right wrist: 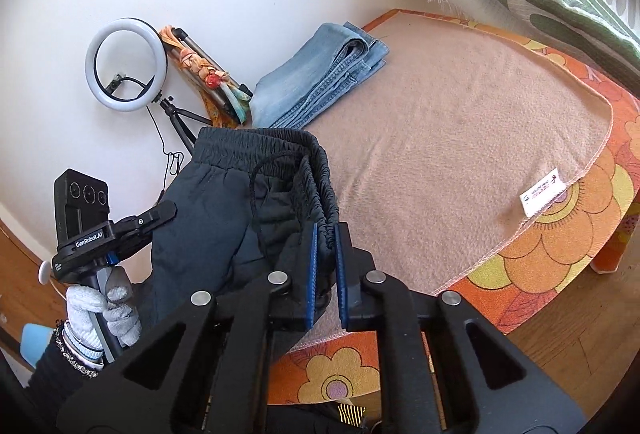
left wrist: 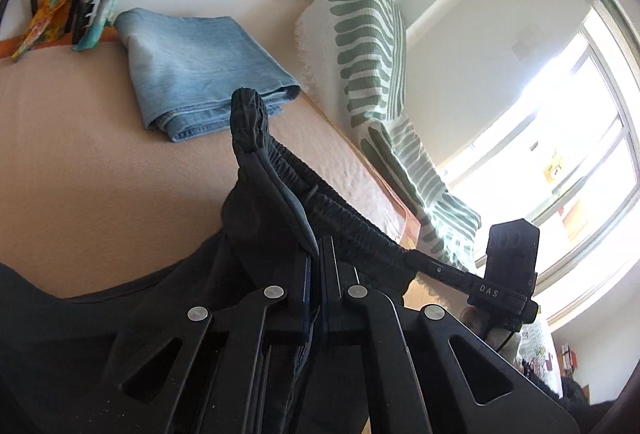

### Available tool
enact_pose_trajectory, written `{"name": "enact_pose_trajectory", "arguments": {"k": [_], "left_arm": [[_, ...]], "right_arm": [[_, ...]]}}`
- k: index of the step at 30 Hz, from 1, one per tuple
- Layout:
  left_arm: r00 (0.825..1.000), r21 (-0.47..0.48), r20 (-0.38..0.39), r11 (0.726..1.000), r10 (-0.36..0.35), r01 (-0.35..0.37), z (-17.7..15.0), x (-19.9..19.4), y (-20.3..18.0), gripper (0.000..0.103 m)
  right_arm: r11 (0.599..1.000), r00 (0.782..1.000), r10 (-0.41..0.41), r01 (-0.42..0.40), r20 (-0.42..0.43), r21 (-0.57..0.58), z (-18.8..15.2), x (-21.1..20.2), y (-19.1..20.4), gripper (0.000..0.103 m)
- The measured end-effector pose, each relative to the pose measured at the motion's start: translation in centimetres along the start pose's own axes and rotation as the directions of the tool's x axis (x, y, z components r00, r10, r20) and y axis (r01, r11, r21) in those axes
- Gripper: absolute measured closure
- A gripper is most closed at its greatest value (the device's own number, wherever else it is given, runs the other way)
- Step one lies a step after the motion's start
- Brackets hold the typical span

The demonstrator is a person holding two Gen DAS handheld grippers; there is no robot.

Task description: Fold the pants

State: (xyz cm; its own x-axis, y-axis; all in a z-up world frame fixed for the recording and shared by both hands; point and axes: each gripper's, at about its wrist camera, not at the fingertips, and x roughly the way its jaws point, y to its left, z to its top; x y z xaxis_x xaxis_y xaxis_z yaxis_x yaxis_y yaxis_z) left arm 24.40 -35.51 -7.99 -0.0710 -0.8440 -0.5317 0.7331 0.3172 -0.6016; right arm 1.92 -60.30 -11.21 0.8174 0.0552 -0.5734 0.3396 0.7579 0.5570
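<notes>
Black pants (right wrist: 208,218) with an elastic waistband (left wrist: 344,222) hang lifted over the pink blanket (right wrist: 440,153). My left gripper (left wrist: 319,246) is shut on one end of the waistband, and a bunched fold rises past its fingers. My right gripper (right wrist: 327,230) is shut on the other end, gathered cloth squeezed between its blue pads (right wrist: 312,274). In the left wrist view the right gripper (left wrist: 418,258) holds the stretched band at the right. In the right wrist view the left gripper (right wrist: 170,211), held by a gloved hand (right wrist: 104,310), grips the pants at the left.
Folded blue jeans (right wrist: 320,77) lie at the far side of the blanket by the wall. A green-and-white patterned throw (left wrist: 360,33) leans beyond them. A ring light (right wrist: 126,63) on a tripod stands by the wall. An orange floral sheet (right wrist: 540,254) edges the bed.
</notes>
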Motion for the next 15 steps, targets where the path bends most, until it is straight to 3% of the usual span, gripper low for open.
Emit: {"name": "enact_pose_trajectory", "arguments": {"k": [5,10,12,15], "left_arm": [[0.991,0.093,-0.116,0.993,-0.064,0.075,-1.5,3.1,-4.5,0.101],[0.966,0.129,-0.253,0.988,-0.047,0.081,-3.9,6.4,-5.2,0.101],[0.951,0.136,-0.309,0.988,-0.033,0.078,-4.9,7.3,-5.3,0.101],[0.946,0.174,-0.324,0.984,0.011,0.048,-5.4,7.4,-6.1,0.100]], "right_arm": [[0.998,0.997,-0.069,0.069,-0.031,-0.008,-1.2,-0.5,-1.2,0.094],[0.997,0.996,-0.070,0.071,-0.049,0.018,-1.8,-0.6,-2.8,0.086],[0.998,0.998,-0.051,0.052,-0.026,0.032,-1.3,-1.2,-3.1,0.079],[0.996,1.000,-0.019,0.018,0.015,0.083,-0.2,-2.1,-3.7,0.065]]}}
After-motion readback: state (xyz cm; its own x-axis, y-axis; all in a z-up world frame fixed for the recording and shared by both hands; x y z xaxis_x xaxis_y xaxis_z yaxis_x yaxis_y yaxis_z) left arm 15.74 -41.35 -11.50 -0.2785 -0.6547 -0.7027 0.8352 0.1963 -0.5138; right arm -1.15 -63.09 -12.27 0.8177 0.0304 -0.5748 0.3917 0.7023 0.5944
